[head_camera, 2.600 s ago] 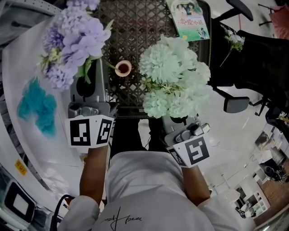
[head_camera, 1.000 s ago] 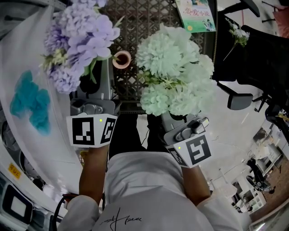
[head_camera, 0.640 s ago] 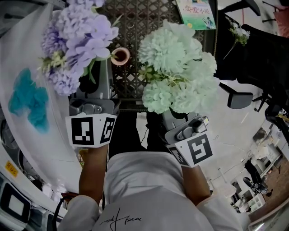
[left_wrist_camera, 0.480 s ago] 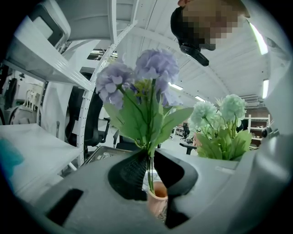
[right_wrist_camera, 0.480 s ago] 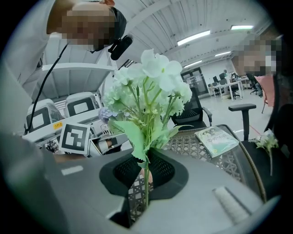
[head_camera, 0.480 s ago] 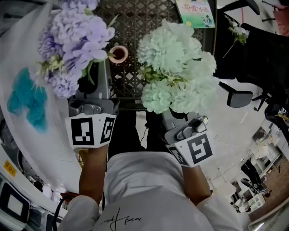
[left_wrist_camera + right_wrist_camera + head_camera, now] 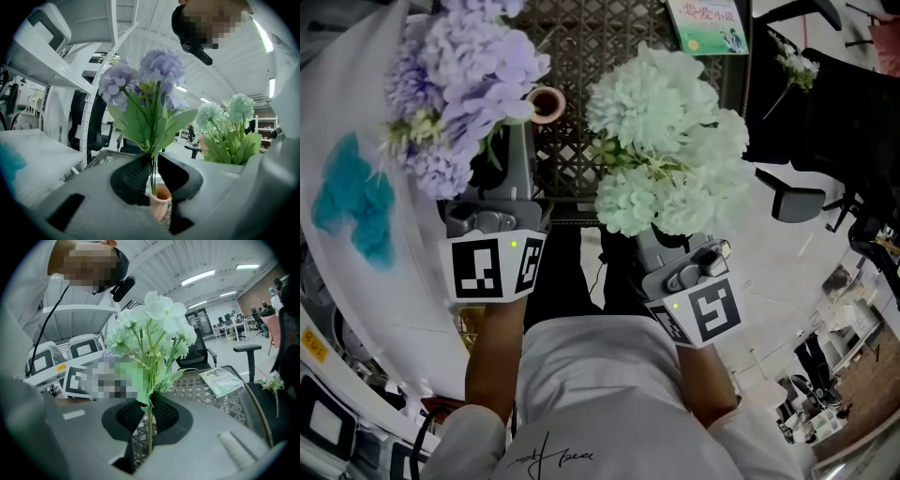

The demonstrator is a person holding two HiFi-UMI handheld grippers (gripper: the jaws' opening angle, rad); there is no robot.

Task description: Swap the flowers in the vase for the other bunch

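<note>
Two bunches (purple bunch (image 7: 469, 84), green bunch (image 7: 666, 141)), one vase (image 7: 546, 103), one book (image 7: 708, 23), one sprig (image 7: 792, 67), one table (image 7: 581, 47), two grippers: left gripper (image 7: 152, 173) and right gripper (image 7: 147, 423).

We take the vase (image 7: 546, 103) as our mark. Its mouth shows from above, but the purple bunch (image 7: 459, 84) crowds in just left of it. One leaf reaches its rim, so we find no clear way in from that side. In the left gripper view the purple stems line up with the mouth; we cannot tell whether they stand in it. Just right of the vase a strip of the lattice table (image 7: 581, 56) lies open, then the pale green bunch (image 7: 666, 150) blocks passage. Beyond the vase the lattice stays open as far as the book (image 7: 708, 23). Farther right stands a black chair (image 7: 834, 103), and far left a white shelf (image 7: 394, 272) walls us in.
</note>
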